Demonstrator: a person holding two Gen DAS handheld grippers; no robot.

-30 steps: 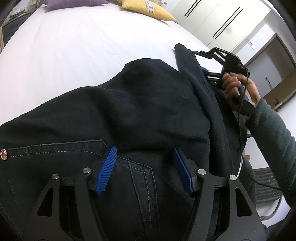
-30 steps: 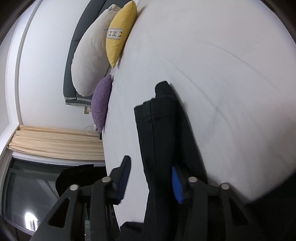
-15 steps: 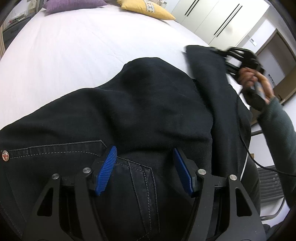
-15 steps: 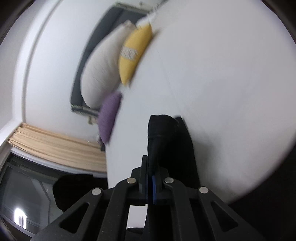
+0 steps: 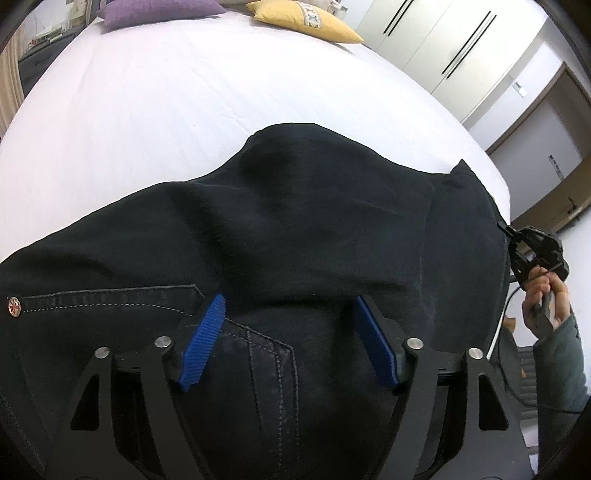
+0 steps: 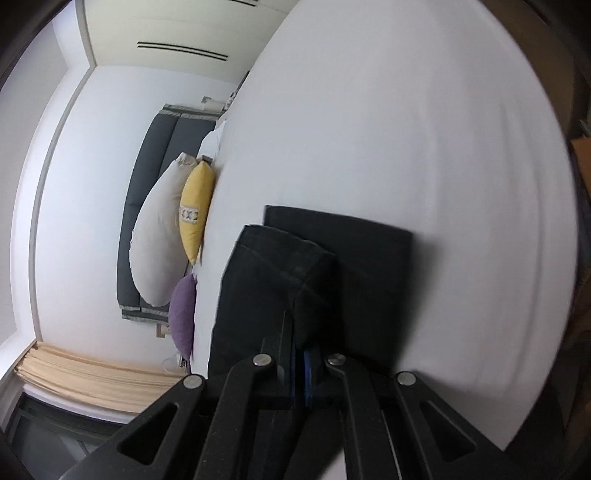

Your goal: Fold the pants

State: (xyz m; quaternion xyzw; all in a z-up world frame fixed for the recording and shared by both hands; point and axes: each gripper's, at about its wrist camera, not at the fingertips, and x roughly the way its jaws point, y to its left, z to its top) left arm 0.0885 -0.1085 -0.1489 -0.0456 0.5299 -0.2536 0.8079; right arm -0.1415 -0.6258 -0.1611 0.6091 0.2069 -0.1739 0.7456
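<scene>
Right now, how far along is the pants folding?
Early. Done: the black pants lie across the white bed. In hand: the right gripper is shut on the leg end, pulling it out; the left gripper, jaws just opened wider, hovers open over the pocket area. Left: no neat fold shows yet; the fabric looks rumpled.

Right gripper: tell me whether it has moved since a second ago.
Yes. In the left wrist view the right gripper swung rightward and down, away from the yellow pillow, dragging the pants.

Bright, even daylight; heavy fisheye bending at edges; slight motion blur.
</scene>
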